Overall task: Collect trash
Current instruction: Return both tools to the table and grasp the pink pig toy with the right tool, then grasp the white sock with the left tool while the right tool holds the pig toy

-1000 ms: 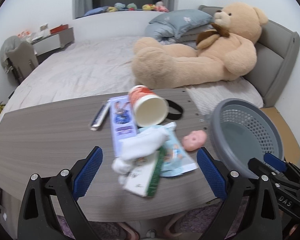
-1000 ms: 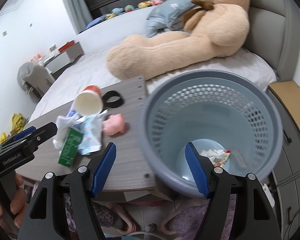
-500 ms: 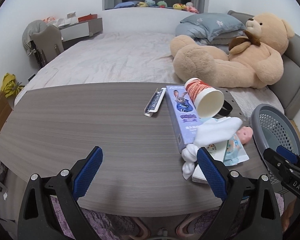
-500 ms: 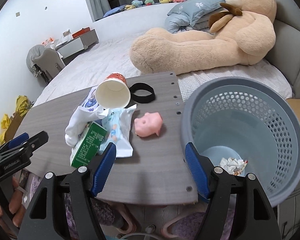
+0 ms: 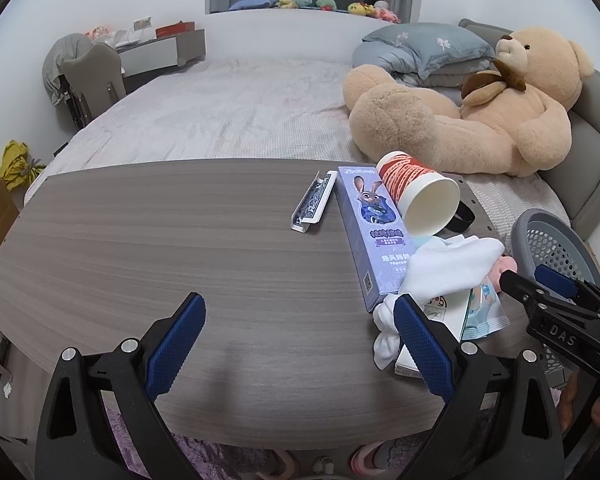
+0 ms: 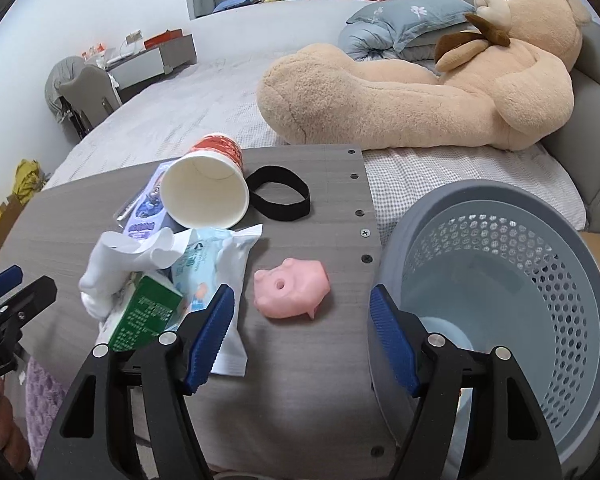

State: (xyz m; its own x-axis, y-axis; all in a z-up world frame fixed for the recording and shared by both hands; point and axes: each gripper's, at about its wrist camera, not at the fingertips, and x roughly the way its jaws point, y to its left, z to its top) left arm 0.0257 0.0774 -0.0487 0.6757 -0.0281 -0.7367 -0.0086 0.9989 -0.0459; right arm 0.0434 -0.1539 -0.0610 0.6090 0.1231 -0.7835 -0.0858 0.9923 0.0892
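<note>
Trash pile (image 6: 171, 276) on table (image 6: 312, 380), just ahead-left of right claw (image 6: 302, 336) (wide open, empty), left claw (image 5: 295, 344) likewise.

teddy bear (image 6: 440, 92) laid on bed (image 5: 219, 120) beyond table's far edge | pillows (image 5: 424, 52) stacked behind | chair (image 5: 93, 76) seen at left wall

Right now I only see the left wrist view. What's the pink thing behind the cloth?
Observer: A pink toy, lying alone on the table, clear of the wrapper.
Operator: Is the right gripper holding anything?
Observer: No, it's open and empty, with the toy just ahead of it.
Operator: What's the black strip past the cup?
Observer: A black band, a closed loop lying flat.
</note>
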